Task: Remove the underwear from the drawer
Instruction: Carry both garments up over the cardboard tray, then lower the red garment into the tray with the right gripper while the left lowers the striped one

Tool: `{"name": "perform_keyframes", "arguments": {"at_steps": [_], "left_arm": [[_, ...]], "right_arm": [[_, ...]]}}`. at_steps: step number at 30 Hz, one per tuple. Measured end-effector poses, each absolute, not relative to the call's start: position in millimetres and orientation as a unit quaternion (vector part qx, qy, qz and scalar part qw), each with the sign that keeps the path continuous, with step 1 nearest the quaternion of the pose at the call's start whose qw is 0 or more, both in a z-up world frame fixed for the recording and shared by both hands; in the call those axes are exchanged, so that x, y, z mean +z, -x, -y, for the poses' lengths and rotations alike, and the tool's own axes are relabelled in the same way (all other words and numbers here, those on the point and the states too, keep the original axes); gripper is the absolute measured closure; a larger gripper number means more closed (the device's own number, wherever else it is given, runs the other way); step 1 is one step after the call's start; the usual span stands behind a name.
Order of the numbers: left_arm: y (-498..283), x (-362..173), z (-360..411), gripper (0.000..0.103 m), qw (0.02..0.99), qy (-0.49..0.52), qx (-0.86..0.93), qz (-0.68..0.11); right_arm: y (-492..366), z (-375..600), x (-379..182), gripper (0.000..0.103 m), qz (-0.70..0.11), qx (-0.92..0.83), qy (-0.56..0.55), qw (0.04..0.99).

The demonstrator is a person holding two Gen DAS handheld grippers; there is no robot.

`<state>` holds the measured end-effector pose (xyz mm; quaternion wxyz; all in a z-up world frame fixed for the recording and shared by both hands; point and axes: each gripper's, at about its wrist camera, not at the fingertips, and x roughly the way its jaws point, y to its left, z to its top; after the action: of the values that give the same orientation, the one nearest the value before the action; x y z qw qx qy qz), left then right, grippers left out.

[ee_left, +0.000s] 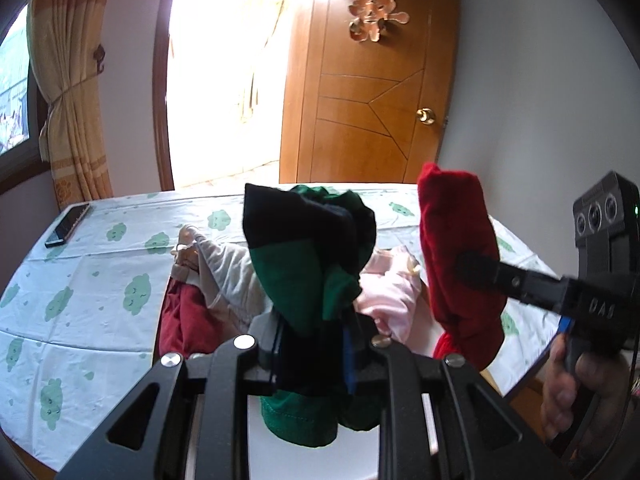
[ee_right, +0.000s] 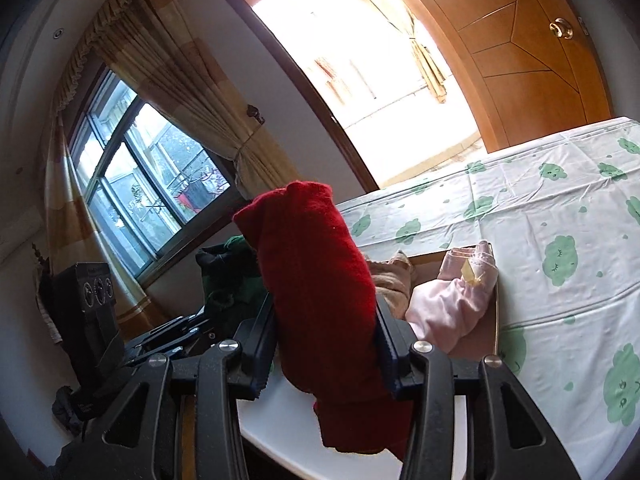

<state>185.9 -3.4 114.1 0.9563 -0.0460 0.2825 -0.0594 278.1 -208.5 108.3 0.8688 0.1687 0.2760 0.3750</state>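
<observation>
Left wrist view. Left hand-held gripper (ee_left: 310, 354) clamped on a green-and-black bunched cotton underwear piece (ee_left: 308, 256). The cloth stands up out of the jaws toward 12 o'clock, with a tail hanging below; pinched near its middle, so both ends flop. It is held clear above the open drawer of mixed garments (ee_left: 208, 300), whose grey, maroon and pale pink pieces lie at 9 to 2 o'clock around the gripper. At 3 o'clock, the right hand-held gripper (ee_left: 476, 268) is closed on a dark red knitted underwear piece (ee_left: 456, 256), also raised. Probably both are lifted high so the cloth comes free of the pile without dragging neighbours. Beyond, a bed with a white sheet printed with green clouds (ee_left: 80, 264); a flat black phone (ee_left: 68, 224) lies on it at 10 o'clock. Wooden door (ee_left: 372, 92) at 12 o'clock.

Right wrist view. The right hand-held gripper (ee_right: 326, 344) has its jaws pressed on the dark red knitted underwear piece (ee_right: 312, 280) across its width; the bulk rises toward 12 o'clock, the hem droops to 6 o'clock. A pale pink folded garment (ee_right: 456, 304) sits in the drawer at 3 o'clock, touching the drawer's edge by the bed (ee_right: 560, 208). The left hand-held gripper (ee_right: 188, 330) shows at 9 o'clock with its green-and-black piece (ee_right: 232, 280) above it. Curtained window (ee_right: 148, 192) at 10 o'clock.

Judgement: two pieces are out; others remain in the drawer.
</observation>
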Motion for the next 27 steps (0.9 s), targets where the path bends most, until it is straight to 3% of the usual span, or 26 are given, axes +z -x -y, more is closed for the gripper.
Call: {"name": "perform_keyframes", "arguments": {"at_steps": [27], "left_arm": [[-274.1,91.7,6.5,0.082,0.937,0.085,-0.045,-0.336]], "right_arm": [[-354.1,183.8,72.9,0.054,-0.348,0.288,-0.179,0.874]]}}
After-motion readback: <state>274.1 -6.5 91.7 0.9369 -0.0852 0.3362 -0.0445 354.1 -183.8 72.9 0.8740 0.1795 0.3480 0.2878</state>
